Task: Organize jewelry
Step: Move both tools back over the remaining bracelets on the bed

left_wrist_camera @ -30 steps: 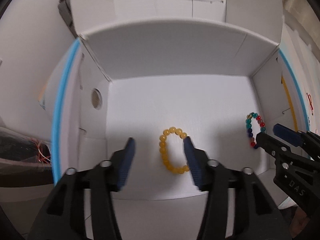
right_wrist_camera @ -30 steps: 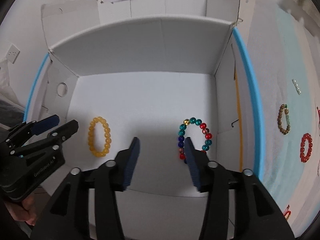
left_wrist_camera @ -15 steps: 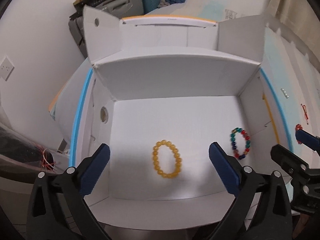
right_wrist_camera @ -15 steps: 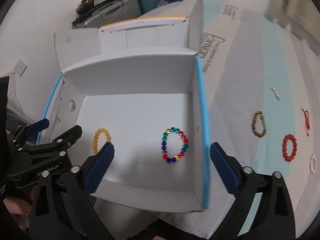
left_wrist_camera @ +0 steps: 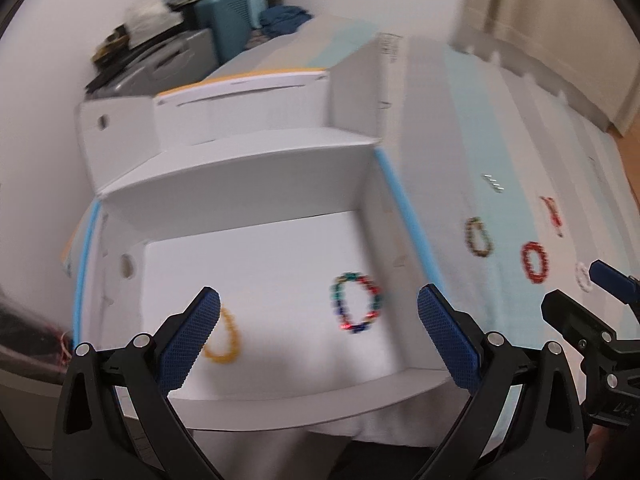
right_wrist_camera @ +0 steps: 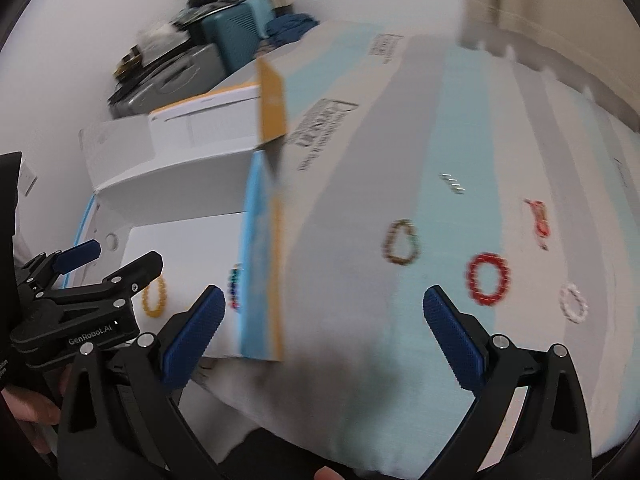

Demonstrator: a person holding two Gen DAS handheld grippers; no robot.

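With both the left gripper [left_wrist_camera: 318, 334] and right gripper [right_wrist_camera: 324, 330] spread wide and empty, jaws just opened, the yellow bracelet [left_wrist_camera: 224, 338] and multicolour bracelet [left_wrist_camera: 357, 303] lie in the white box [left_wrist_camera: 248, 184]. At 2 o'clock, the brown bracelet [right_wrist_camera: 401, 242], red bracelet [right_wrist_camera: 488, 279], white bracelet [right_wrist_camera: 574, 303] and red clip-like piece [right_wrist_camera: 538, 218] wait on the sheet. Motion blur smears detail; the box wall hides most of the multicolour one from the right wrist.

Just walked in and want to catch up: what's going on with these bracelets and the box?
A person holding a gripper in each hand is sorting bracelets into a white box. The yellow bracelet and the multicolored bracelet already lie on its floor. The left gripper and right gripper have just been opening; both now stand wide open and empty. Still on the striped cloth are the brown bracelet, red bracelet, white bracelet and some smaller pieces.
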